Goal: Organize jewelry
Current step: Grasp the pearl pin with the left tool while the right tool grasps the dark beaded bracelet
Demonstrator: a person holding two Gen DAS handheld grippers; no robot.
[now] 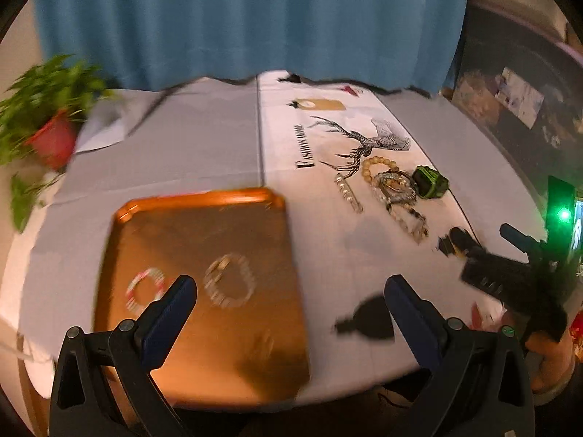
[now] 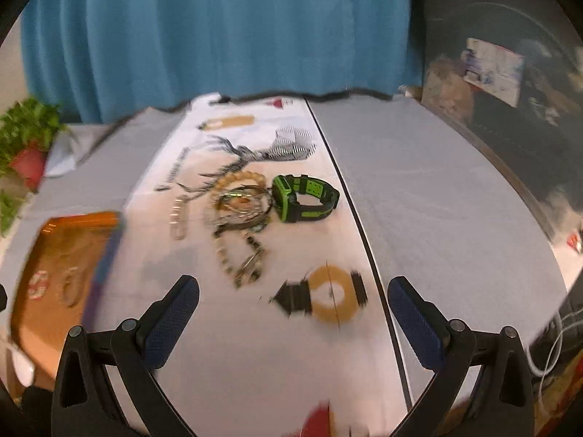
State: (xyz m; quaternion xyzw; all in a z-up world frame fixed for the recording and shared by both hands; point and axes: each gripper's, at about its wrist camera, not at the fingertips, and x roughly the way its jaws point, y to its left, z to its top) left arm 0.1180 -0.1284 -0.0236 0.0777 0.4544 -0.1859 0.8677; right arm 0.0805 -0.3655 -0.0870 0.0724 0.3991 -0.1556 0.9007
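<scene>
In the left wrist view, the left gripper (image 1: 291, 291) hangs above the table with its two blue-padded fingers (image 1: 169, 318) spread wide and nothing between them. Just beyond the left finger, at about 10 o'clock from the gripper's gap, the orange tray (image 1: 255, 327) lies flat on the grey tablecloth (image 1: 182, 153). Two pieces rest on it side by side: a red-and-white bracelet (image 1: 145, 287) at the near left and a pale beaded bracelet (image 1: 229, 280) just to its right, apart from each other. At 3 o'clock the right gripper's black body shows at the frame edge, blurred.

In the right wrist view, the right gripper (image 2: 293, 293) is likewise fully spread and empty. Between its fingers at 12 o'clock, a printed tan ring with black blocks (image 2: 328, 295) marks the white cloth runner (image 2: 255, 346). Farther up, at about 11 o'clock, the unsorted jewelry sits in a heap: a dark-and-pale beaded strand (image 2: 237, 255) nearest, tangled metal bangles (image 2: 242, 204) behind it, a tan bead bracelet (image 2: 240, 178) at the far side, and a silver link chain (image 2: 178, 215) lying just left of the heap. A green-and-black watch (image 2: 304, 198) stands on edge just right of the bangles; whether it touches them I cannot tell. At 9 o'clock the tray appears again, blurred. Farthest back, a potted plant (image 2: 25, 138) stands at 10 o'clock before a blue curtain (image 2: 218, 36).
</scene>
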